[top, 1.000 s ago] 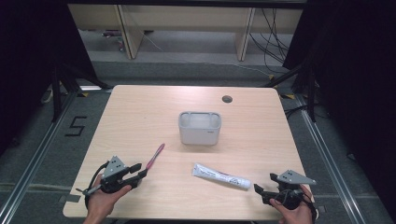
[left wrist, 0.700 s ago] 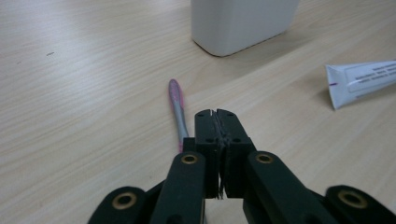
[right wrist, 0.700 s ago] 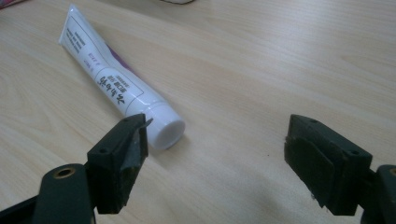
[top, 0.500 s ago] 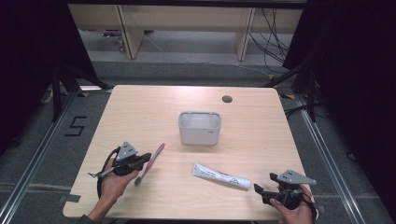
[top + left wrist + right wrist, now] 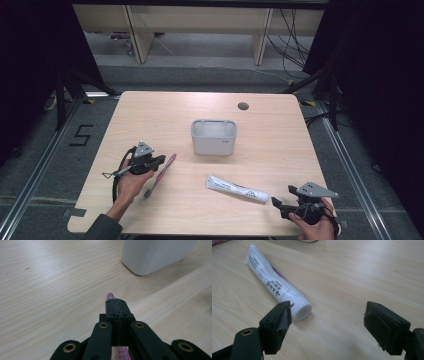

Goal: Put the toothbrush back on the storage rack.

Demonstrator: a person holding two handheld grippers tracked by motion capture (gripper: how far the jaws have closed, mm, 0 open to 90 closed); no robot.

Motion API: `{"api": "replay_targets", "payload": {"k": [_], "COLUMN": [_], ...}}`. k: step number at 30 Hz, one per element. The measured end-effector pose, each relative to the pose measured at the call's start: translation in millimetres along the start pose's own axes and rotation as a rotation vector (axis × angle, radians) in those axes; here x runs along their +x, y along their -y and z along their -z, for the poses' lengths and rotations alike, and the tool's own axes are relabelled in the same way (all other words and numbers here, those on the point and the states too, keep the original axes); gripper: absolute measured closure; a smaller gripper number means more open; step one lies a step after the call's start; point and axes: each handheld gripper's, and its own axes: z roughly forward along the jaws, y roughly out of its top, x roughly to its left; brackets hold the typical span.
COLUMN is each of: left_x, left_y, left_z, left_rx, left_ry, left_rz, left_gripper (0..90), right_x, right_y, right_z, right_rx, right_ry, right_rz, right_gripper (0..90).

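Left gripper [image 5: 159,161] at table's [image 5: 160,107] left-front, jaws closed together on a pink toothbrush [image 5: 161,173]; handle tip pokes out just past the jaw tips [image 5: 110,295], bristle end lies behind toward the person. White bin [image 5: 213,136] stands ahead, apart. Right gripper [image 5: 278,204] at right-front, jaws spread wide, holding nothing. Toothpaste tube [image 5: 277,288] lies flat, cap just beside its left jaw.
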Motion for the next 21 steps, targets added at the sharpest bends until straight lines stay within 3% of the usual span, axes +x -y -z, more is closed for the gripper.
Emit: {"api": "replay_targets", "payload": {"k": [3,4,14,21], "left_x": [1.8,2.5,5.0,2.1], "left_y": [-1.3,-2.1,-3.0,-4.3], "left_z": [-3.3,-6.8,-23.4,-30.6], "left_rx": [0.014,0.017,0.064,0.102], "left_ry": [0.004,0.003,0.001,0.004], "left_rz": [-0.004,0.007,0.021,0.0], "left_gripper": [89.7,89.7,89.7,89.6], "right_x": [-0.2,1.2,1.0,1.1], "right_y": [-0.2,0.1,0.3,0.6], "right_z": [0.1,0.3,-0.6,-0.6], "right_rx": [0.005,0.018,0.008,0.01], "right_ry": [-0.006,-0.016,-0.011,-0.015], "right_rz": [-0.002,-0.03,-0.024,-0.026], "right_gripper": [23.1,23.1,23.2,23.4]}}
